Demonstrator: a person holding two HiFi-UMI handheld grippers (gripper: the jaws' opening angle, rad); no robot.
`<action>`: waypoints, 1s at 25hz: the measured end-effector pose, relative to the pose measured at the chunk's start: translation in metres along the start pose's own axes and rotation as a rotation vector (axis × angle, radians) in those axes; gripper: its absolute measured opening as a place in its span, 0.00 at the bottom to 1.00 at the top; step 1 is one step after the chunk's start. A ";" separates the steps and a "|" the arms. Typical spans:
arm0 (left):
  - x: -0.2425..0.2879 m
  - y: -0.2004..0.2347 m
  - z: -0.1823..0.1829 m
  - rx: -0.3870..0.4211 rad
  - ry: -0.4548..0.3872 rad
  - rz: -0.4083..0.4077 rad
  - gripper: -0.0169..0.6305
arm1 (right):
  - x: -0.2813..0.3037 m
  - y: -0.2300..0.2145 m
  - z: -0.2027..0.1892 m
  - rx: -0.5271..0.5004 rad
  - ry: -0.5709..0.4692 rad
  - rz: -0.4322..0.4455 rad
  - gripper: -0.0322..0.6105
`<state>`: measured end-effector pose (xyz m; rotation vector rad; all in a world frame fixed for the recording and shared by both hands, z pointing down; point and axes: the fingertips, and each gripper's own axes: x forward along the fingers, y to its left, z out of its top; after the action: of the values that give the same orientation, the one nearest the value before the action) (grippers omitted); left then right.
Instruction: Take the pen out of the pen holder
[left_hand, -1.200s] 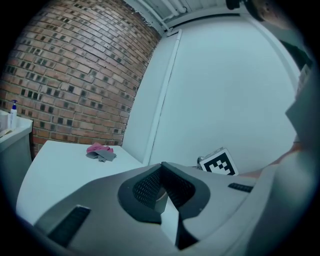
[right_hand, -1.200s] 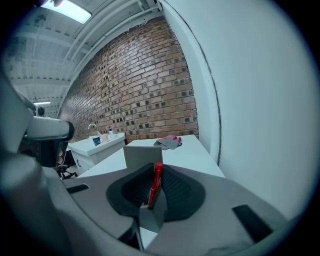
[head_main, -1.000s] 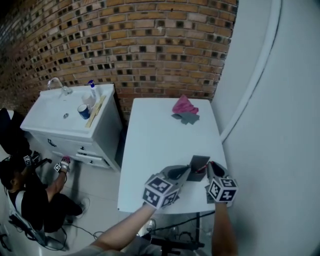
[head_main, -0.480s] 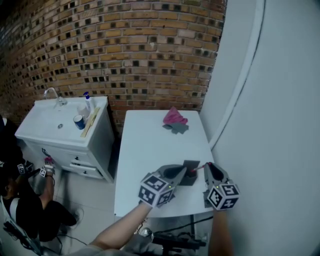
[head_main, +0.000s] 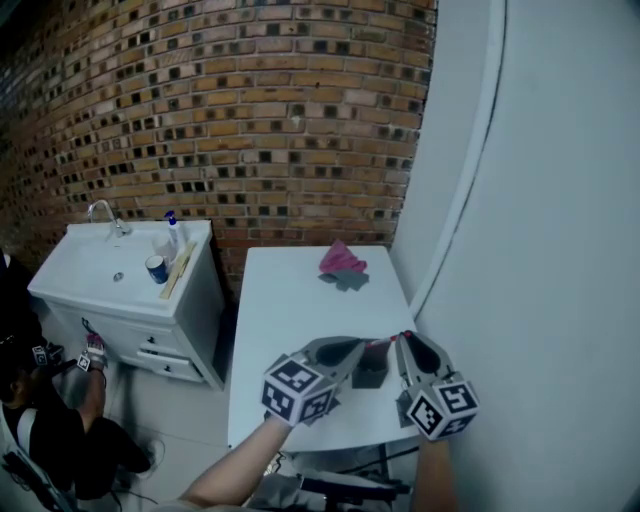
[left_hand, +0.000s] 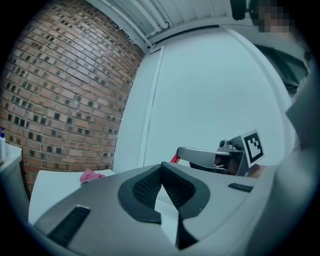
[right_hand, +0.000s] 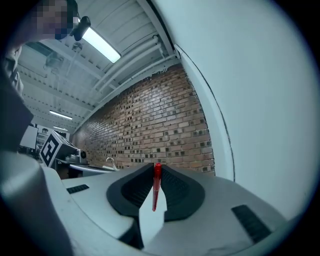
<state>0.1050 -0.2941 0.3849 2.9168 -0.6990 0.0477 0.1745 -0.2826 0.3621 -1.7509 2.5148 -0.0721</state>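
The red pen (right_hand: 156, 185) stands upright between the jaws of my right gripper (right_hand: 156, 167), which is shut on it. In the head view the right gripper (head_main: 403, 340) is raised over the table's near right corner, just right of the dark grey pen holder (head_main: 370, 376). The holder stands on the white table (head_main: 300, 300). My left gripper (head_main: 360, 347) hovers at the holder's left with its tips together and nothing between them. From the left gripper (left_hand: 161, 166) view I see the right gripper (left_hand: 215, 157) with the pen's red end (left_hand: 175, 159) at its tip; the holder is hidden there.
A pink cloth (head_main: 340, 257) and a grey cloth (head_main: 350, 281) lie at the table's far edge. A white wall runs close along the right side. A white sink cabinet (head_main: 110, 270) stands to the left, and a person (head_main: 50, 430) sits on the floor beside it.
Both grippers have risen, the right one more, carrying the red pen up away from the holder. The holder stays on the table.
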 end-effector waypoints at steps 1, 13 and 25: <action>-0.002 0.000 0.002 0.000 -0.002 0.000 0.03 | -0.001 0.003 0.003 -0.005 -0.010 0.009 0.12; -0.005 -0.004 0.009 -0.005 -0.013 -0.002 0.03 | -0.003 0.009 0.013 -0.028 -0.021 0.015 0.12; -0.007 -0.011 0.006 -0.006 -0.007 -0.002 0.03 | -0.009 0.010 0.013 -0.030 -0.020 0.019 0.11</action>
<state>0.1041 -0.2824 0.3767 2.9135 -0.6967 0.0356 0.1695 -0.2703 0.3485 -1.7292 2.5310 -0.0148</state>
